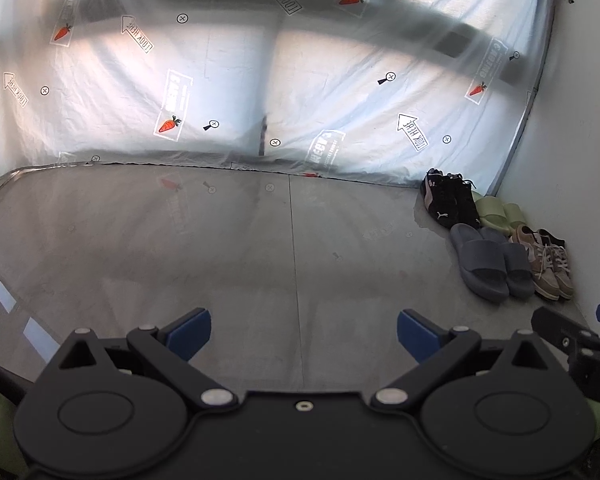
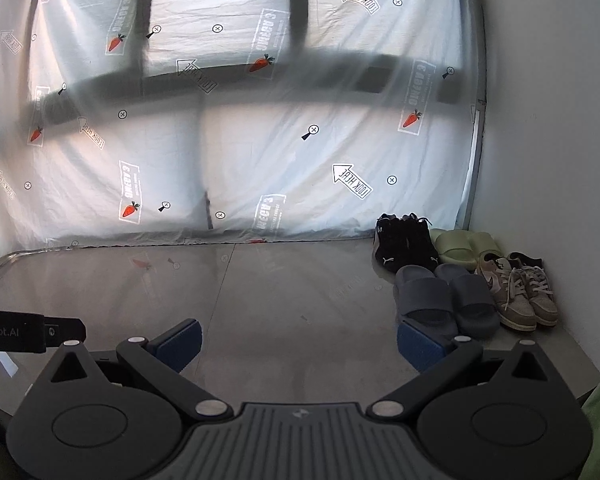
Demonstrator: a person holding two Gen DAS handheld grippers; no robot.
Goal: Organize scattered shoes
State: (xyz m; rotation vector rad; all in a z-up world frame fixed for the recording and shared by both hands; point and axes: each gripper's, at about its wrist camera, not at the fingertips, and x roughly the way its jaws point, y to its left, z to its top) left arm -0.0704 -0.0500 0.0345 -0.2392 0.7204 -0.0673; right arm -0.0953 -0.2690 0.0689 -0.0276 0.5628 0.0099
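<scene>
Several pairs of shoes stand together in the far right corner of the floor. Black sneakers (image 1: 448, 200) (image 2: 406, 246) and green slides (image 1: 498, 212) (image 2: 466, 246) are at the back. Grey slides (image 1: 492, 266) (image 2: 446, 300) and beige lace-up sneakers (image 1: 550, 266) (image 2: 518, 294) are in front, beside the white wall. My left gripper (image 1: 304, 334) is open and empty, well left of the shoes. My right gripper (image 2: 298, 344) is open and empty too, its right finger (image 2: 418, 346) just short of the grey slides.
A translucent printed plastic sheet (image 1: 260, 92) (image 2: 240, 140) hangs across the back. A white wall (image 1: 580, 140) (image 2: 548, 140) closes the right side. The grey tiled floor (image 1: 220, 248) (image 2: 260, 292) stretches left of the shoes. Part of the other gripper shows at each view's edge (image 1: 572, 340) (image 2: 28, 332).
</scene>
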